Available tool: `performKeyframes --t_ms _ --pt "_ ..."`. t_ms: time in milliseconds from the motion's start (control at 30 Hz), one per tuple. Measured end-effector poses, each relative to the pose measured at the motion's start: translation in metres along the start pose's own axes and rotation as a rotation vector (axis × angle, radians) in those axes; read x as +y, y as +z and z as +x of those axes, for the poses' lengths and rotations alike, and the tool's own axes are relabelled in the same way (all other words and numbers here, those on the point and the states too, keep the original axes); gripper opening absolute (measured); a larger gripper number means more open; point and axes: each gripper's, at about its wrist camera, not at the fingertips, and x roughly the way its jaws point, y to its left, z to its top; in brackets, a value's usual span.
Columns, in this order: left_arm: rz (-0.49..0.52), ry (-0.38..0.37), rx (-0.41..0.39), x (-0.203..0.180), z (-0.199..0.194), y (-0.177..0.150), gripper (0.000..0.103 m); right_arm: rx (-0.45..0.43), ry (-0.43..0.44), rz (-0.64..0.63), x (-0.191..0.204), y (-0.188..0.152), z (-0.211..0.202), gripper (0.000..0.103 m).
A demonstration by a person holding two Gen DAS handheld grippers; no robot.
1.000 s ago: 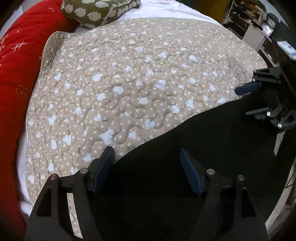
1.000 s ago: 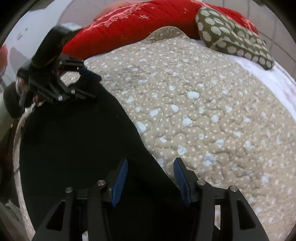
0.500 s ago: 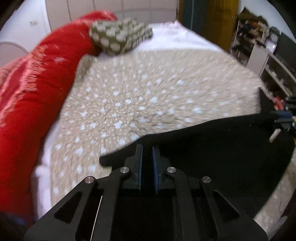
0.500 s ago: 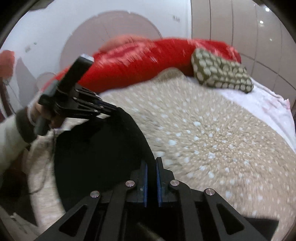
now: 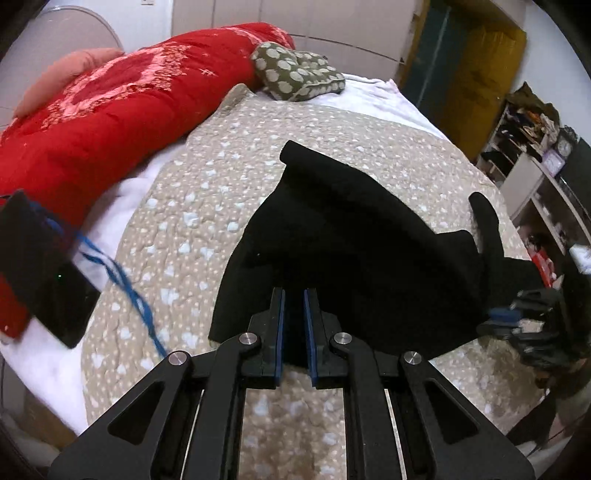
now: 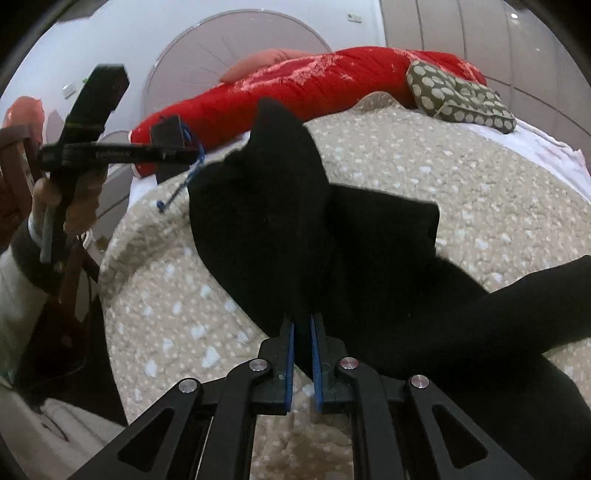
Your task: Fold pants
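Black pants (image 5: 354,236) hung lifted at frame centre above a beige dotted quilt (image 5: 192,221). The left gripper (image 5: 293,314) was clamped on their near edge; the right gripper (image 6: 303,339) pinched dark cloth too, its jaws easing apart.

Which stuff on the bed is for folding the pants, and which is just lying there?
For the job: black pants, left gripper, right gripper, both pinching the cloth.

Just lying there: red blanket, spotted pillow, quilt.

Pale panelled wall (image 6: 461,33), yellow door (image 5: 476,74), cluttered shelves (image 5: 532,155)
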Motion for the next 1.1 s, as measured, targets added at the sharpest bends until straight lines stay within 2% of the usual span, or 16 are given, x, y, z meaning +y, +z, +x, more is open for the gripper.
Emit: performKeyframes --t_ms 33,67,100,200,300,367,433,467,533,633,733,800,833,867,933,1100 --pt "0.0 0.007 -0.003 -0.001 -0.003 -0.001 0.009 -0.026 0.019 0.009 0.001 0.005 -0.007 0.024" --pt "-0.001 0.009 -0.009 -0.001 -0.003 -0.001 0.009 -0.067 0.055 0.019 0.002 0.014 -0.015 0.039" --pt "-0.007 0.006 -0.012 -0.001 -0.003 -0.002 0.011 -0.098 0.074 0.025 0.002 0.022 -0.02 0.047" --pt "-0.035 -0.012 -0.005 0.002 0.003 -0.003 0.017 -0.15 0.041 0.02 0.009 0.055 -0.013 0.047" --pt "-0.038 -0.014 0.002 -0.002 0.013 0.0 0.017 -0.108 -0.113 -0.013 0.012 0.091 0.028 0.047" --pt "-0.027 -0.028 0.01 -0.009 0.023 0.006 0.017 -0.083 -0.168 -0.031 0.008 0.106 0.052 0.047" --pt "-0.013 -0.029 0.02 -0.015 0.036 0.013 0.018 -0.045 -0.127 0.034 -0.006 0.119 0.07 0.032" --pt "-0.017 -0.021 0.027 -0.018 0.045 0.018 0.017 -0.033 -0.084 0.082 -0.016 0.124 0.075 0.017" --pt "-0.033 -0.027 0.042 -0.021 0.061 0.028 0.017 -0.064 -0.055 0.159 -0.03 0.131 0.071 0.011" --pt "-0.088 -0.012 0.043 -0.013 0.084 0.047 0.017 -0.133 0.009 0.217 -0.035 0.135 0.049 0.009" --pt "-0.197 -0.001 0.057 0.01 0.096 0.063 0.017 -0.182 0.037 0.208 -0.025 0.139 0.031 0.005" --pt "-0.261 -0.039 0.065 0.027 0.091 0.063 0.017 -0.188 0.067 0.192 -0.014 0.14 0.027 0.005" --pt "-0.264 -0.013 0.057 0.033 0.083 0.061 0.017 -0.19 0.085 0.185 -0.005 0.138 0.027 0.005" --pt "-0.249 0.052 0.048 0.037 0.073 0.057 0.017 -0.191 0.101 0.182 0.001 0.135 0.027 0.005" --pt "-0.224 0.149 0.018 0.047 0.05 0.045 0.017 -0.17 0.145 0.161 0.019 0.125 0.033 0.005" --pt "-0.27 0.195 0.002 0.068 0.016 0.022 0.017 -0.043 0.126 0.084 0.055 0.085 0.079 0.008"
